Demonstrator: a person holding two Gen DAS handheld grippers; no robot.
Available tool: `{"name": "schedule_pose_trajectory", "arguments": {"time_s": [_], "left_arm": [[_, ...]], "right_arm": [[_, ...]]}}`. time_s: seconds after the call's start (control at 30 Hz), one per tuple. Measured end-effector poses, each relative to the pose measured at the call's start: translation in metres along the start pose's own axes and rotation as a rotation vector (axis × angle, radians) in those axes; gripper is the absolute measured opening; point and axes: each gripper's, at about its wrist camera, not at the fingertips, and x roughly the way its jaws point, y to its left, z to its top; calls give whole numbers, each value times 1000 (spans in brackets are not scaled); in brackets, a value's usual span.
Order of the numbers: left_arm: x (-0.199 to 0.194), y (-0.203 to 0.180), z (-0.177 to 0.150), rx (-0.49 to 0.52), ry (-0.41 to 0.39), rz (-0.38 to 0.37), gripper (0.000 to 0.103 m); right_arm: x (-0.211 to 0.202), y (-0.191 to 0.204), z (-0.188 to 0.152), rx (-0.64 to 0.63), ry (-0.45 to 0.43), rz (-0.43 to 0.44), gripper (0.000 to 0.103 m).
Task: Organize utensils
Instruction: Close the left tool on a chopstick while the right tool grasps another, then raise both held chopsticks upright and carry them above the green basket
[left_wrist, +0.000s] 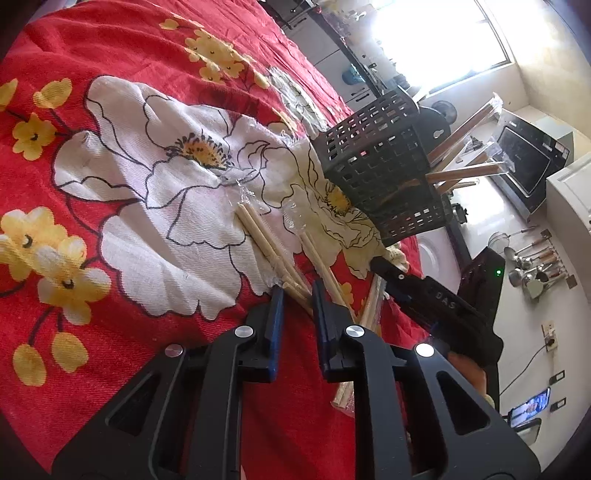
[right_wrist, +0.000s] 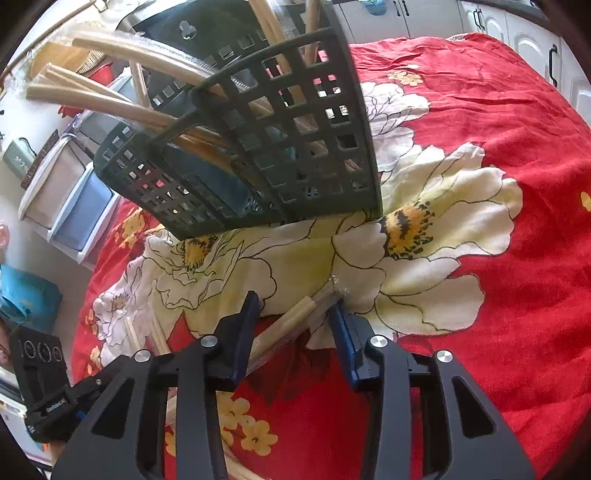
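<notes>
Item: wrapped wooden chopsticks, loose lot. One pair (left_wrist: 271, 251) lies on the table at about 6 o'clock in the left wrist view, its near end between the pads of the left claw (left_wrist: 297, 295). A second pair (left_wrist: 325, 266) lies just beside it toward 3 o'clock. A third pair (right_wrist: 291, 325) shows in the right wrist view at 6 o'clock, in a clear sleeve, slanting between the pads of the right claw (right_wrist: 295, 306).

Left claw: jaws nearly closed, clenched on the near end of the first pair as far as the picture shows.

Right claw: jaws part open around the third pair. The sleeve looks to touch the pad toward 3 o'clock, with a clear gap on the other side. No firm grip yet.

Holder: black lattice utensil basket (right_wrist: 295, 140), standing on the table at 12 o'clock from the right claw and at 2 o'clock in the left view. Several wrapped pairs (right_wrist: 110, 99) already stand in it, ends leaning out toward 10 o'clock.

Surface: red floral cloth (left_wrist: 110, 55) covering the table.

Progress, judged: part done. Some pairs are stowed; at least three are left loose on the cloth, and more pale sticks (right_wrist: 147, 339) show at 8 o'clock in the right view. Lifting and dropping into the basket are still to do.
</notes>
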Motion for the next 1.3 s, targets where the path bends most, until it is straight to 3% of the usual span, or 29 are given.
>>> {"name": "schedule_pose_trajectory", "arguments": {"time_s": [0.13,0.37,0.83,1.3], "left_arm": [[-5,0,0,-2,-9,-5,10],[-12,-1,1,8,-28,2,9],[-43,-44,11,154,-151,-9,5],[-54,-101,11,309,-208,-46,3]], "right_arm": [[1,1,-1,-1,-15,-13,17],[-9,-10,-1,70,-51,104,7],[-82,18,9,-71,-225,211,6],[-154,28,6,-158,-459,183,6]]}}
